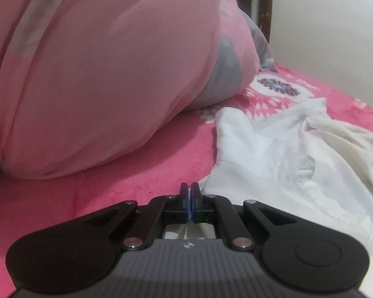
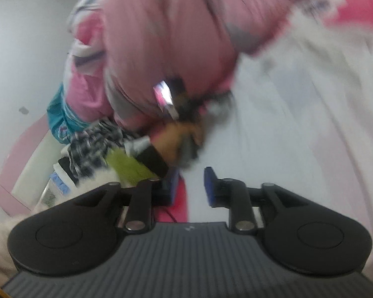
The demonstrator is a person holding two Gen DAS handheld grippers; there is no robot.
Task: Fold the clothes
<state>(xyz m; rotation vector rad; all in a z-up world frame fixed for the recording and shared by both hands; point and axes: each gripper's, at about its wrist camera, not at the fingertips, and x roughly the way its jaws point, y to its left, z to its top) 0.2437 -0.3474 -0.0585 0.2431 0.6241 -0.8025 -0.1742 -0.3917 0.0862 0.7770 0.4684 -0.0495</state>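
A: Why is the white shirt (image 1: 273, 149) spread flat on the pink bedspread (image 1: 112, 186) like that?

B: I'd judge it's laid out for folding. It lies collar-up and open, with a cream garment (image 1: 348, 136) bunched against it at about three o'clock. The big pink duvet (image 1: 99, 74) is piled at eleven o'clock, apart from the shirt, probably pushed aside to leave room.

A: And the left gripper (image 1: 189, 188)?

B: Its blue pads are pressed together with only a sliver between them. Something thin and pale seems to run back between them, possibly a pinch of the shirt's edge, but I cannot tell for sure. The shirt's near edge sits just beside the tips, at about one o'clock.

A: The right gripper (image 2: 191, 183)?

B: Its jaws stand partly apart with nothing between them. That view is badly blurred. The white cloth (image 2: 286, 124) fills the field from twelve to three o'clock, beyond the tips and below them. A hand (image 2: 176, 136) holding the other tool shows at twelve o'clock.

A: So the right isn't holding the shirt?

B: Not as far as I can see.
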